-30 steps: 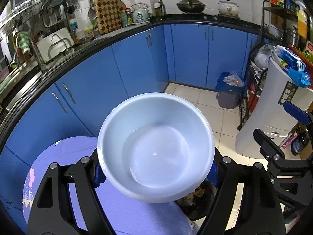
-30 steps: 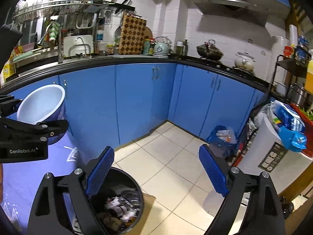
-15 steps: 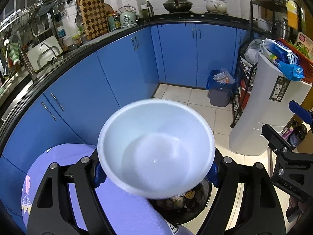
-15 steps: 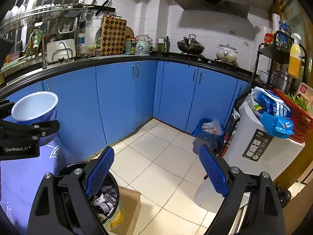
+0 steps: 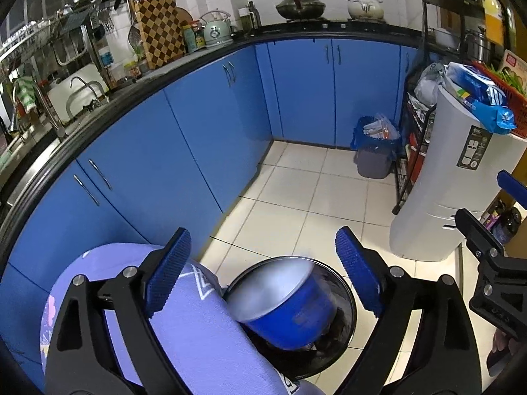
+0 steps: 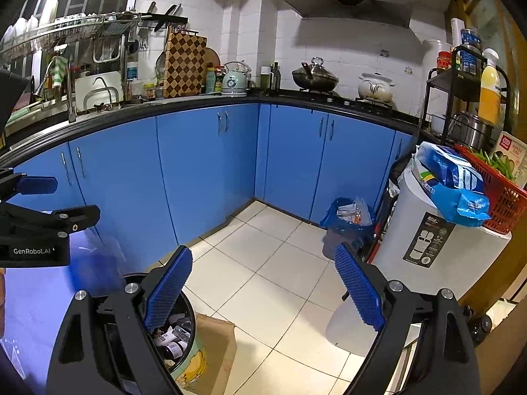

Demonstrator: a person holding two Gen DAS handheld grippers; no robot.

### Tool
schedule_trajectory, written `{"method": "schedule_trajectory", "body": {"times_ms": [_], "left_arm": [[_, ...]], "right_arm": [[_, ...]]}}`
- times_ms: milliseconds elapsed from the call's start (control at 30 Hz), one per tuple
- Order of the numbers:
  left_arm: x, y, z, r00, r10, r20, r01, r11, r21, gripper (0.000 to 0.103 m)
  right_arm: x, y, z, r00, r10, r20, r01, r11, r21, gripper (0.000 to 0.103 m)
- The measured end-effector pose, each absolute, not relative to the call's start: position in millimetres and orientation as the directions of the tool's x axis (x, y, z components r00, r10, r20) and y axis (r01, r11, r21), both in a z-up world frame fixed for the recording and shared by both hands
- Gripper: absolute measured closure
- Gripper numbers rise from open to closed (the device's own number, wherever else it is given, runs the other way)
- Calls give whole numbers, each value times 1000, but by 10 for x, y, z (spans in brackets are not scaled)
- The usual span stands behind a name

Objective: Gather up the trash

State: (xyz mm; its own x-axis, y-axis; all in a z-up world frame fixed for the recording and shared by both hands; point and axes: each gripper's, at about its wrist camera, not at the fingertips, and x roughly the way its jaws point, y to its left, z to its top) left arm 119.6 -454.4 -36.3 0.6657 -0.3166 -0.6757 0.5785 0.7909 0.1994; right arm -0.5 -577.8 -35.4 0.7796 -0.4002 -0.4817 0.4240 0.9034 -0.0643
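Observation:
A blue bowl with a white inside (image 5: 290,309) lies tilted in the mouth of the black round trash bin (image 5: 346,335), blurred by motion. My left gripper (image 5: 263,279) is open and empty just above it. In the right wrist view the bowl shows only as a blue blur (image 6: 95,266) over the bin (image 6: 174,339), which holds bottles and wrappers. My right gripper (image 6: 263,289) is open and empty above the floor, to the right of the bin. The left gripper's fingers (image 6: 36,186) show at the left edge.
A table with a purple cloth (image 5: 204,339) stands left of the bin. A cardboard box (image 6: 214,352) sits beside the bin. Blue cabinets (image 6: 204,171) curve behind. A small grey bin with a blue bag (image 6: 346,227) and a white appliance (image 6: 428,247) stand at the right.
My left gripper has opened and let go of the bowl, which has dropped into the black bin. The right gripper stays open and has shifted slightly.

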Motion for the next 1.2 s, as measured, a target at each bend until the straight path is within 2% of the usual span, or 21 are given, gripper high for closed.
{"method": "schedule_trajectory", "body": {"times_ms": [200, 1200], "left_arm": [[1206, -4503, -333, 679, -309, -665, 563, 801, 203, 5], [1172, -4490, -339, 673, -299, -677, 559, 805, 200, 4]], "right_arm": [[-17, -5792, -321, 785, -395, -477, 425, 904, -50, 17], [6, -5731, -274, 788, -390, -476, 419, 907, -49, 17]]}}
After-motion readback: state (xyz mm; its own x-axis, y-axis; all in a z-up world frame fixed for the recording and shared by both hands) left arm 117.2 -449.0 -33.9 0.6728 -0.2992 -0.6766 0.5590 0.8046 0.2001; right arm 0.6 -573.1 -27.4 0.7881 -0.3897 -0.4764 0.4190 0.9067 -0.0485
